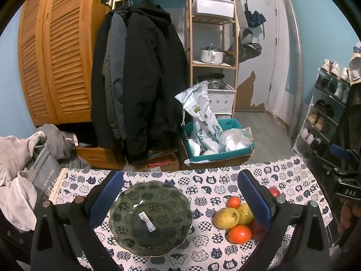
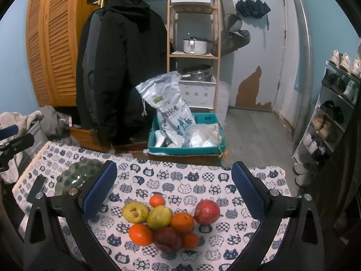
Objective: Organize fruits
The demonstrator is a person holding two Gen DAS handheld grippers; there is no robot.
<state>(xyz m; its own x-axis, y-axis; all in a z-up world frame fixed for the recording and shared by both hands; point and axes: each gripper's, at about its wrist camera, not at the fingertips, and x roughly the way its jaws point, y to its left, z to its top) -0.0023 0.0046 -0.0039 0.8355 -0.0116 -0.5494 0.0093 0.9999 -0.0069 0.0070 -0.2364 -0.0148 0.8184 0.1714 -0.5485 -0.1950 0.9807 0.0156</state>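
Left gripper [image 1: 179, 199] held above the table, jaws spread wide, nothing between the blue pads; green glass bowl [image 1: 150, 218] sits directly below it on the cat-print tablecloth [image 1: 212, 178], white barcode sticker [image 1: 147, 220] on its inside, no fruit in it; fruit pile lies to the right of the bowl, apart from it. Right gripper [image 2: 173, 190] also spread wide and gripping nothing, hovering over the fruit cluster near the table's near-centre; cluster packed tight, pieces touching: two yellow-green pears [image 2: 135, 212] [image 2: 159, 217] at left and centre, small orange [image 2: 157, 200] on the far side, larger orange [image 2: 182, 222] at centre-right, orange [image 2: 141, 234] at near left, small orange [image 2: 190, 240] at near right, dark red apple [image 2: 168, 239] nearest, bright red apple [image 2: 207, 211] at right. In the right wrist view the bowl shows at far left of the table, partly hidden by the left finger; a dark phone [image 2: 36, 188] lies left of it. Beyond the table: black coats [image 2: 121, 67] hanging, teal crate [image 2: 187, 135] with a rice bag [image 2: 168, 110], wooden shelf [image 2: 193, 45] holding a white pot [image 2: 194, 45].
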